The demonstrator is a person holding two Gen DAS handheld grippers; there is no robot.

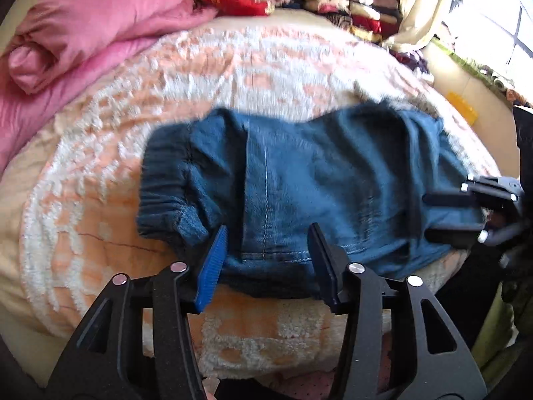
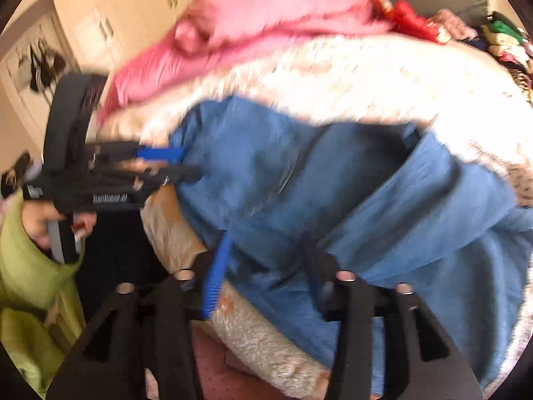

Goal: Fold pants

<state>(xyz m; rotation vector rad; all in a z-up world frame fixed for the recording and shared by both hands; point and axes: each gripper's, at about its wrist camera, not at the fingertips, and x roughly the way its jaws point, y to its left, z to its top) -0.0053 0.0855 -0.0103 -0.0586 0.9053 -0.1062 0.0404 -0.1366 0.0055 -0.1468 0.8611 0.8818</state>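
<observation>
Blue denim pants (image 1: 299,180) lie folded across a fuzzy peach-and-white blanket (image 1: 166,100), ribbed cuffs at the left. My left gripper (image 1: 269,236) is open, its fingers straddling the near hem of the pants. My right gripper (image 1: 429,215) reaches in from the right, open over the pants' right end. In the blurred right wrist view the right gripper (image 2: 266,243) is open over the pants (image 2: 333,183), and the left gripper (image 2: 190,163) shows at the left edge of the denim.
A pink quilt (image 1: 83,33) lies rolled at the back left. Stacks of folded clothes (image 1: 349,3) sit at the back. A window (image 1: 493,16) is at the right. A green sleeve (image 2: 30,266) shows at the left.
</observation>
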